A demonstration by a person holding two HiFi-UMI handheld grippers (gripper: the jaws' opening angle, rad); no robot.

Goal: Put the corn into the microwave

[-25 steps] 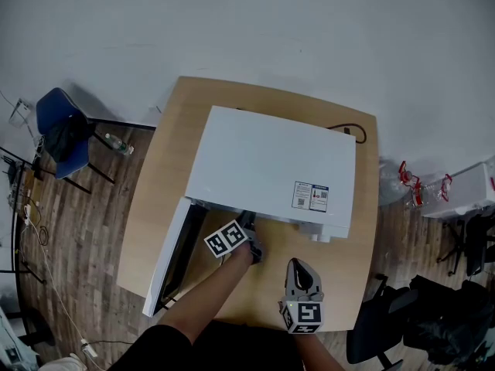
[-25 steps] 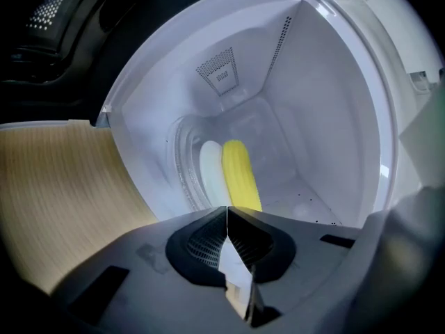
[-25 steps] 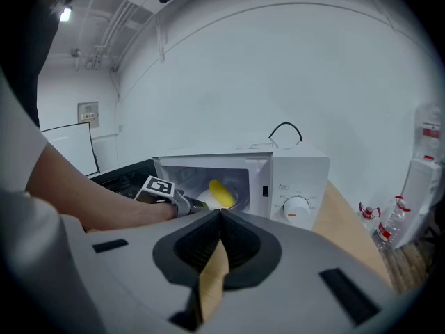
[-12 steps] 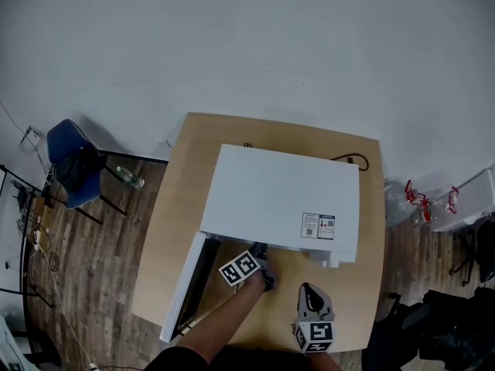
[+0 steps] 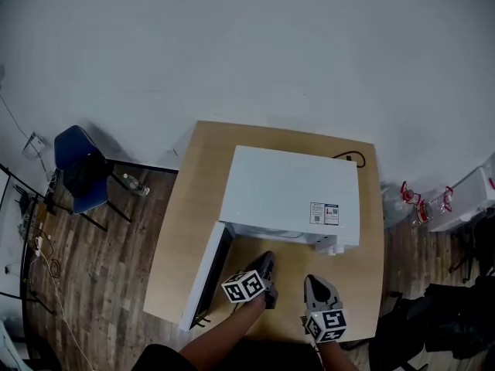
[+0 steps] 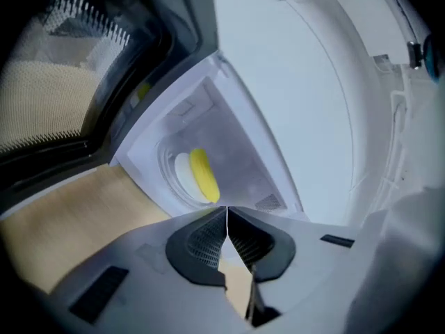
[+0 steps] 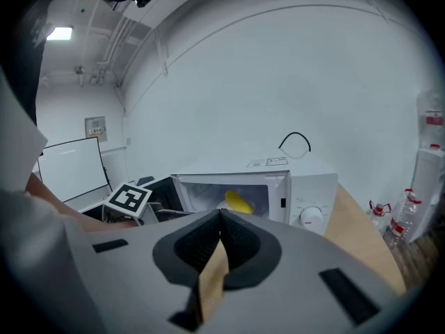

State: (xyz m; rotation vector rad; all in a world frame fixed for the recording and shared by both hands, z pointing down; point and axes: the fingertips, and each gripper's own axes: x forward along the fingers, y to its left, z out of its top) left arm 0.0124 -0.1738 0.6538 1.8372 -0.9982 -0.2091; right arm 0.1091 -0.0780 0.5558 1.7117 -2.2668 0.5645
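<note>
The yellow corn (image 6: 203, 175) lies on a white plate (image 6: 183, 173) inside the white microwave (image 5: 294, 192), and it shows through the opening in the right gripper view as well (image 7: 238, 202). The microwave door (image 5: 204, 278) stands open to the left. My left gripper (image 5: 267, 258) is shut and empty, just in front of the opening, its tips (image 6: 226, 211) pointing at the corn. My right gripper (image 5: 313, 281) hovers over the table (image 5: 189, 207) to the right of it, jaws (image 7: 220, 218) shut with nothing between them.
A black cable (image 5: 348, 158) runs off the microwave's back right corner. A blue chair (image 5: 77, 165) and a bottle (image 5: 133, 185) are on the floor at left. Bottles with red labels (image 5: 421, 198) and a black chair (image 5: 456, 315) are at right.
My left gripper has drawn back out of the microwave's opening toward the table's front and risen. The right gripper has lifted slightly. The corn stays inside.
</note>
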